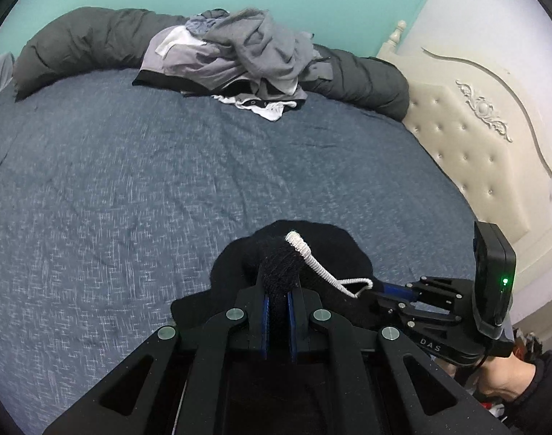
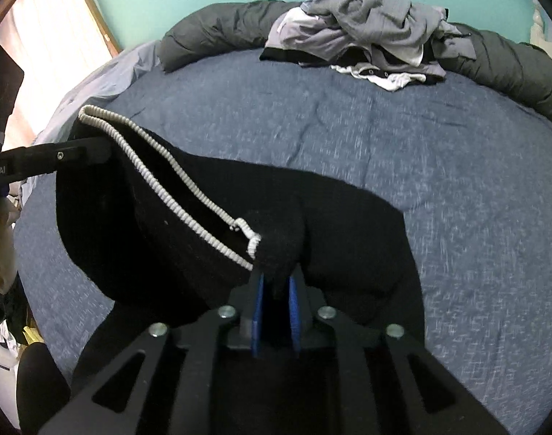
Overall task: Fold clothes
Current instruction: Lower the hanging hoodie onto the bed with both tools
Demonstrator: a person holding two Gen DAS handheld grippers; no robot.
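Note:
A black knit garment (image 1: 330, 243) with a white ribbed trim (image 1: 312, 261) lies bunched on the blue bed cover (image 1: 167, 181). My left gripper (image 1: 277, 282) is shut on a fold of it, and black fabric fills the gap between the blue pads. To its right, my right gripper (image 1: 384, 291) reaches into the same garment. In the right wrist view the garment (image 2: 348, 217) spreads over the cover with its trim (image 2: 160, 166) running to my left gripper (image 2: 105, 152). My right gripper (image 2: 276, 282) has its pads slightly apart, with a tuft of fabric between them.
A pile of grey, white and black clothes (image 1: 239, 50) sits at the far side against a rolled dark duvet (image 1: 87, 40). A cream tufted headboard (image 1: 475, 152) stands on the right. A person's hand (image 1: 504, 377) holds the right gripper. A bright curtain (image 2: 40, 36) hangs at left.

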